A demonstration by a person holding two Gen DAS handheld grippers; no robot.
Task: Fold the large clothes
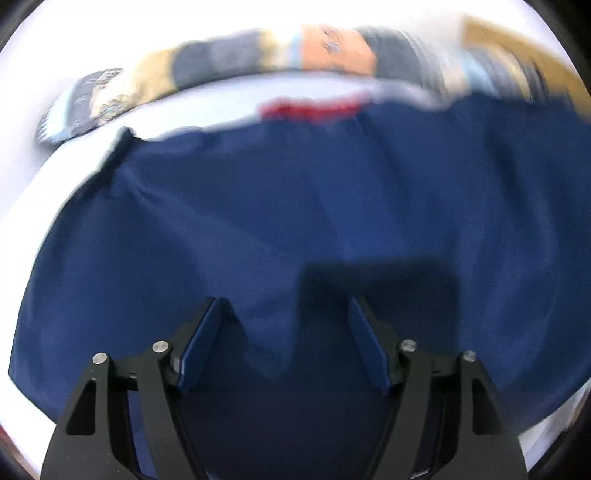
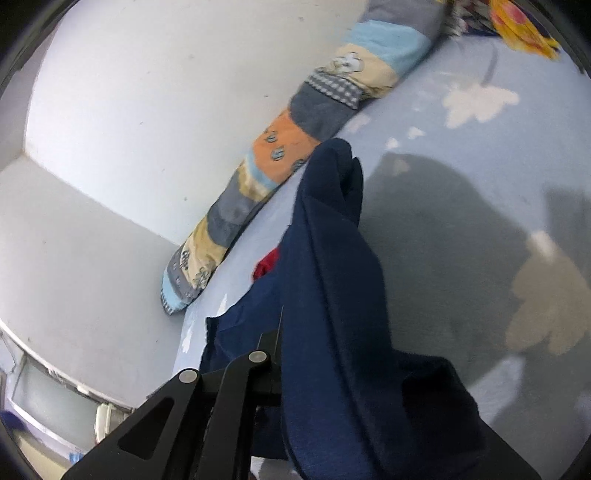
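Observation:
A large navy blue garment (image 1: 295, 206) lies spread over the pale blue bed sheet (image 1: 207, 107). A red patch (image 1: 310, 109) shows at its far edge. My left gripper (image 1: 282, 306) is open just above the near part of the garment, nothing between its fingers. In the right wrist view my right gripper (image 2: 284, 343) is shut on a fold of the navy garment (image 2: 332, 280), which is lifted and drapes over the fingers, hiding the right finger. The red patch (image 2: 266, 267) shows beside the lifted cloth.
A long patchwork bolster (image 2: 295, 122) lies along the white wall (image 2: 140, 110) at the bed's far edge; it also shows in the left wrist view (image 1: 221, 62). The sheet (image 2: 461, 177) has white cloud prints. A yellow item (image 2: 524, 26) lies far right.

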